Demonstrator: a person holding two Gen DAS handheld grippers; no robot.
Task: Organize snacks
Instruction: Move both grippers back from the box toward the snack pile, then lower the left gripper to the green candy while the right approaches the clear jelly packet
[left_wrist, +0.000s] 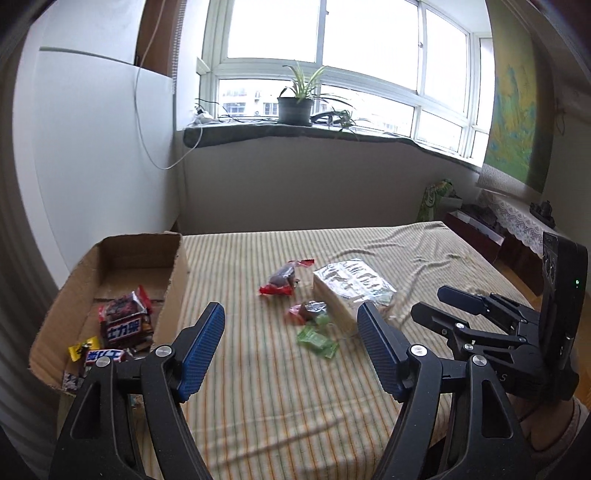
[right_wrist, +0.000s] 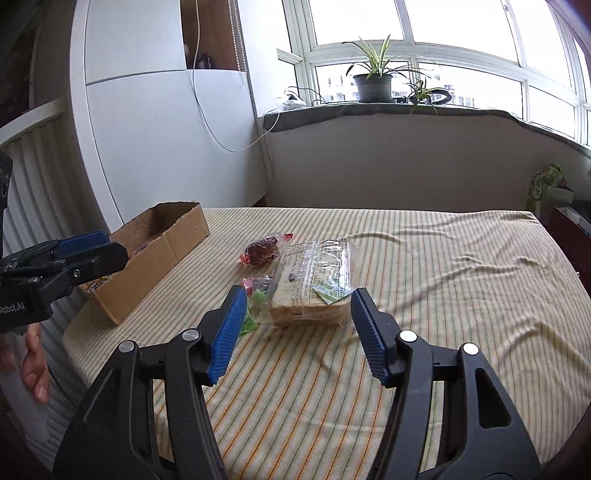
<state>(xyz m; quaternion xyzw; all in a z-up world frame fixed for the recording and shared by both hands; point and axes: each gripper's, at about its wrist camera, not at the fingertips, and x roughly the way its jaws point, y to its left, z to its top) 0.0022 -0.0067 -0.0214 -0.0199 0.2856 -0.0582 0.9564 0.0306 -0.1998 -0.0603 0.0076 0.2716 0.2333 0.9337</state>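
Note:
A cardboard box (left_wrist: 177, 280) at the table's left holds several candy bars (left_wrist: 123, 326); it also shows in the right wrist view (right_wrist: 162, 254). On the striped cloth lie a clear-wrapped sandwich pack (left_wrist: 347, 291) (right_wrist: 314, 291), a red-wrapped snack (left_wrist: 282, 282) (right_wrist: 262, 251), a small pink-wrapped candy (left_wrist: 308, 310) and green candies (left_wrist: 317, 341). My left gripper (left_wrist: 291, 341) is open and empty, just short of the green candies. My right gripper (right_wrist: 299, 334) is open and empty, just in front of the sandwich pack; it also shows in the left wrist view (left_wrist: 436, 299).
The table (right_wrist: 443, 295) is covered by a wrinkled striped cloth. A white cabinet (right_wrist: 155, 129) stands to the left. A windowsill with a potted plant (right_wrist: 371, 81) lies behind. Low furniture and a bag (left_wrist: 436, 199) stand at the right.

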